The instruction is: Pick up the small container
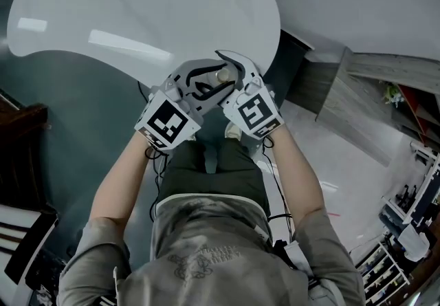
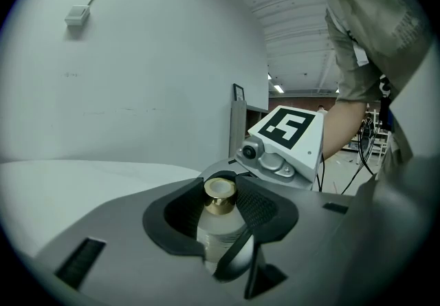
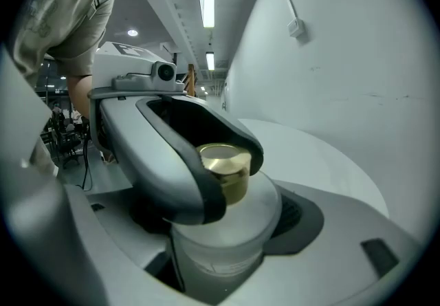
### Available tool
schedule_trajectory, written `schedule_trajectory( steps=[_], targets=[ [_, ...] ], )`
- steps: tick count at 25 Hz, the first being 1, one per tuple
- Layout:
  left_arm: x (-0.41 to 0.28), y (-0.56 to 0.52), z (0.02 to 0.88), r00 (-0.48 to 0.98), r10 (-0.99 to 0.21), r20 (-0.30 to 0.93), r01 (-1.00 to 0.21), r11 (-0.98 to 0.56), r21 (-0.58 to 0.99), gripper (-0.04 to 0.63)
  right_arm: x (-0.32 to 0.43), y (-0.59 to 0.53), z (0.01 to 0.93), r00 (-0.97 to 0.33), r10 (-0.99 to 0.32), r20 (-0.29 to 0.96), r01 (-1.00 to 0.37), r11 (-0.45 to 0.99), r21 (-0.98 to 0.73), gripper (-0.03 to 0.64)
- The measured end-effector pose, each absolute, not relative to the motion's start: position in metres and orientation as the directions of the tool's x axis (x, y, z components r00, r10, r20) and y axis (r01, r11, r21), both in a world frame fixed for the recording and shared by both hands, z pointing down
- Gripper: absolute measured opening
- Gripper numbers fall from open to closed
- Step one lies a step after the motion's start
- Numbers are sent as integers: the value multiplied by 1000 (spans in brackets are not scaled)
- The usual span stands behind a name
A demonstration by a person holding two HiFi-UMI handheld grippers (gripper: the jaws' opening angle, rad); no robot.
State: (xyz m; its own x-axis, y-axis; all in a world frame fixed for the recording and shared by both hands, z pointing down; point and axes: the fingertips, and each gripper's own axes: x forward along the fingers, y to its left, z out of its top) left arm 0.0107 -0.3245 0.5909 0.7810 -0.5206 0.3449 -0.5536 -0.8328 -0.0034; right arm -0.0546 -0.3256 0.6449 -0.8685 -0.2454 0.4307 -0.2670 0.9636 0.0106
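Note:
The small container (image 3: 227,229) is a frosted jar with a gold cap (image 3: 225,164), held upright in the air in front of the person, off the white table (image 1: 103,9). My right gripper (image 3: 227,249) is shut on its body, with a grey jaw on either side. My left gripper (image 2: 221,212) comes from the opposite side. Its black pads (image 2: 269,212) lie against the container (image 2: 220,232), and its curved jaws wrap the cap. In the head view both grippers, left (image 1: 206,83) and right (image 1: 231,72), meet around the cap (image 1: 221,75).
The round white table edge lies just beyond the grippers. A white wall carries a cable with a small box (image 2: 77,16). The person's legs and the floor are below. Dark furniture (image 1: 20,139) stands at the left, shelves (image 1: 405,229) at the far right.

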Motion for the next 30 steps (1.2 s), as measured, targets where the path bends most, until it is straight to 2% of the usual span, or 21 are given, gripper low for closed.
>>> schedule_trajectory(
  steps=[13,23,30],
  targets=[
    [9,-306,564,764,-542,350,-574,-819,-17,150,-57,-305,619,-866,-211,452,-235,972,2,342],
    [8,-304,464,758,-581,297,-590,-804,-69,150,-55,-307,521,-849,-256,461,-242,966,91,342],
    [7,-295,379,760,-600,248,-595,-797,-103,150,-58,-300,435,-870,-265,415,-241,964,110,342]
  ],
)
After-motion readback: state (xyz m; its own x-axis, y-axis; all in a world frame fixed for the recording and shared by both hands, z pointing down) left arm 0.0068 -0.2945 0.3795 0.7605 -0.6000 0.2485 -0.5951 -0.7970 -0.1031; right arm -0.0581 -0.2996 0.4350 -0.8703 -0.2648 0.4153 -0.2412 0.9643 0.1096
